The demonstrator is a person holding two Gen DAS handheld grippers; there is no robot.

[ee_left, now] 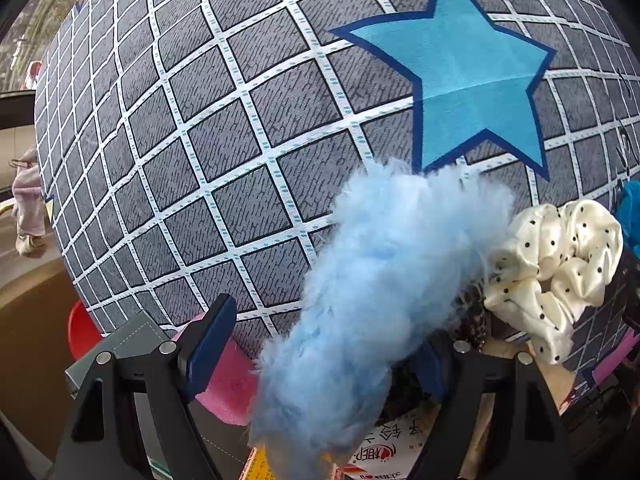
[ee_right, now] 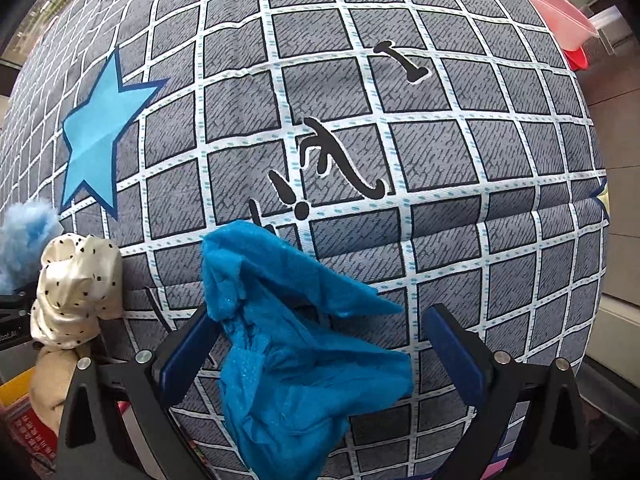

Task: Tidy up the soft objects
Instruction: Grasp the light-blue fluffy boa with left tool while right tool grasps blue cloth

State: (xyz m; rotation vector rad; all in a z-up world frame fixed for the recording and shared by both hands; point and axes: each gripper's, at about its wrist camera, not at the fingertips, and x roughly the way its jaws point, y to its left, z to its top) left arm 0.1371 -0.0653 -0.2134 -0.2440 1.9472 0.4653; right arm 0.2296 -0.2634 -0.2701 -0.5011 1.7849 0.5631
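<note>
Left gripper [ee_left: 316, 356], jaws spread, has a fluffy blue scrunchie [ee_left: 368, 300] draped between them at lower centre. Right gripper [ee_right: 316, 348], also spread, has a teal cloth [ee_right: 296, 360] between its jaws, above a grey checked bedsheet [ee_right: 440, 160].

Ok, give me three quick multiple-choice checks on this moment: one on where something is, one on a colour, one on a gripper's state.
1. Where is the dotted scrunchie relative to the blue fluff, in the left wrist view?
A. To its right
B. To its left
C. Under the star

2. What colour is the cloth between the right gripper's fingers?
A. Pink
B. Teal blue
C. Cream

3. How do the left gripper's jaws stand?
A. Shut tight on the fluff
B. Open, with the fluff between them
C. Out of view

Answers: 1 A, the scrunchie lies right of the fluff on the checked sheet. 2 B, the cloth is teal blue. 3 B, there is a clear gap between the left finger and the fluff.
</note>
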